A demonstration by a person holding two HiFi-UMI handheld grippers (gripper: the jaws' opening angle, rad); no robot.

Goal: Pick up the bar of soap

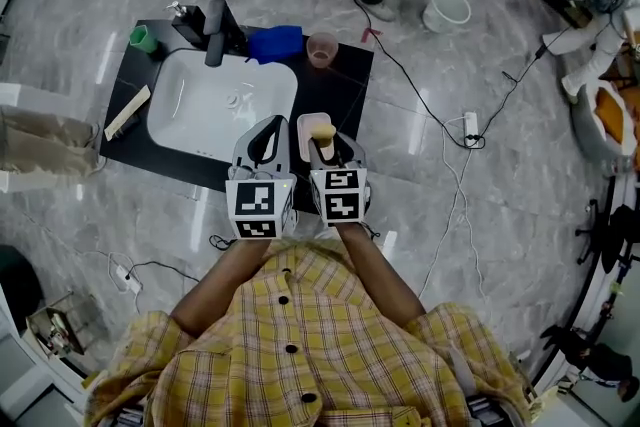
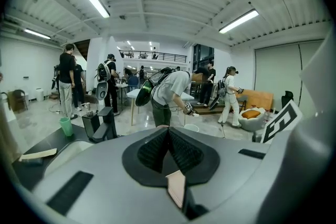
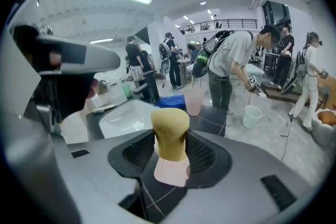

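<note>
A yellow bar of soap (image 1: 322,130) (image 3: 170,134) stands upright between the pads of my right gripper (image 1: 323,139) (image 3: 171,150), which is shut on it above the front edge of the black counter (image 1: 345,85). Directly beneath the soap lies a pale pink soap dish (image 1: 306,126) (image 3: 171,171). My left gripper (image 1: 265,141) (image 2: 168,132) hovers just left of the right one, over the front rim of the white sink (image 1: 168,103). Its pads meet at the tips and nothing is between them.
A black faucet (image 1: 214,31), a green cup (image 1: 143,38), a blue cloth (image 1: 276,43) and a pink cup (image 1: 322,48) line the counter's far side. A pale strip (image 1: 127,112) lies left of the sink. Cables (image 1: 455,170) and a white bucket (image 1: 447,8) are on the floor, with people beyond.
</note>
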